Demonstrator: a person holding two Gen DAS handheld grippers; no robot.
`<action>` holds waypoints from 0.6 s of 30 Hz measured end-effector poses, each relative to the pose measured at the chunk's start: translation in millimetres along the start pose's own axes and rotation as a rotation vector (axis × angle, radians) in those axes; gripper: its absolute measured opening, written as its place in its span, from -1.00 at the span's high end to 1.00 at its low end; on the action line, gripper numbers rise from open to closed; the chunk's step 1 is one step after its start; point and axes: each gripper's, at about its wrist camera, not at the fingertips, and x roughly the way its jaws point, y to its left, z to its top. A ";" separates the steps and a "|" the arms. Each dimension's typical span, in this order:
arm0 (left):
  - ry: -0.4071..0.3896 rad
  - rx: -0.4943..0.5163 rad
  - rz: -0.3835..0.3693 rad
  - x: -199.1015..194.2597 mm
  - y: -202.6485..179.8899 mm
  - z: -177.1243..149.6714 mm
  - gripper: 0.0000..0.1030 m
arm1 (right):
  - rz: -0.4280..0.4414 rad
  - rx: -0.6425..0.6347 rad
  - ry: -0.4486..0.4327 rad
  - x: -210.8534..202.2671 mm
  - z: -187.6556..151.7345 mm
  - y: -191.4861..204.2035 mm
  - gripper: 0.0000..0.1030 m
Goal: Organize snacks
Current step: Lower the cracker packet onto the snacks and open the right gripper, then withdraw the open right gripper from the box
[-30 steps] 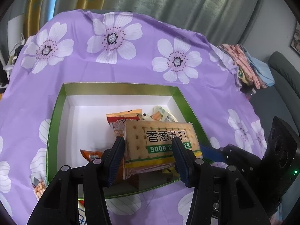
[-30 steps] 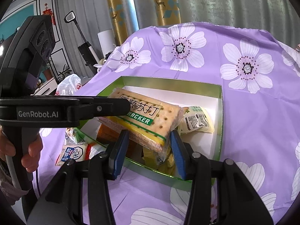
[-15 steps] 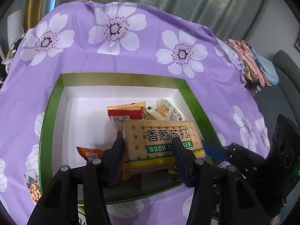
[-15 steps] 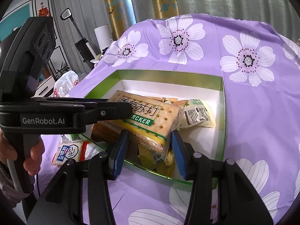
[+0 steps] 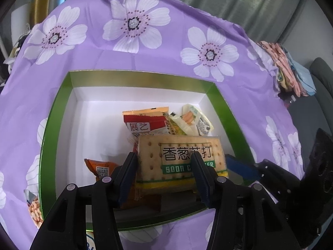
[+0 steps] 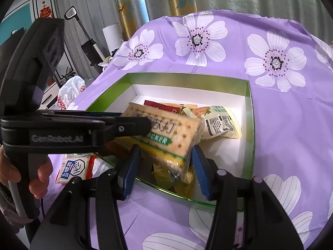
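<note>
The soda cracker pack [image 5: 179, 158] hangs over the near right part of the green-rimmed box [image 5: 141, 77], above the snack packets already lying inside, and its long axis runs left to right across the left wrist view. The left tool [image 5: 164, 166] comes at it from the near side and is clamped on it, one pad on the pack's left end, the other across the printed face near the middle. The right tool [image 6: 164, 160] sits at the pack's right end, seen in its own view as the corner [image 6: 179, 145] poking down between the blue pads; its jaws have just been opening, and the pads now stand clear of the wrapper on both sides, so the left tool alone carries the pack. Both tools tilt downward toward the box from its near edge, the left one reaching in from the left, held by a hand [image 6: 27, 173] low at the left. The pack probably goes down into the box next. More packets [image 6: 75, 166] wait on the purple flowered table [image 6: 281, 125] just left of the box.
</note>
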 end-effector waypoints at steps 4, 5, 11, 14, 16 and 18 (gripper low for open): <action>-0.001 -0.004 0.010 -1.3 0.3 -0.1 -0.07 | 0.000 -0.009 -0.013 -3.0 1.9 1.6 -0.06; -0.003 -0.003 0.011 -2.4 -0.2 -0.3 -0.18 | 0.003 -0.008 -0.015 -3.8 2.4 1.7 -0.06; -0.030 0.017 0.047 -12.7 -5.2 -0.6 -0.49 | 0.007 -0.003 -0.025 -9.9 1.6 4.1 -0.10; -0.050 0.032 0.077 -21.3 -8.0 -1.8 -0.51 | 0.002 0.003 -0.043 -17.7 0.5 6.2 -0.25; -0.069 0.040 0.101 -30.2 -9.5 -4.6 -0.62 | 0.001 0.012 -0.056 -24.3 -1.1 6.8 -0.38; -0.089 0.048 0.113 -38.7 -10.9 -7.7 -0.76 | -0.002 0.023 -0.068 -31.3 -3.6 7.6 -0.47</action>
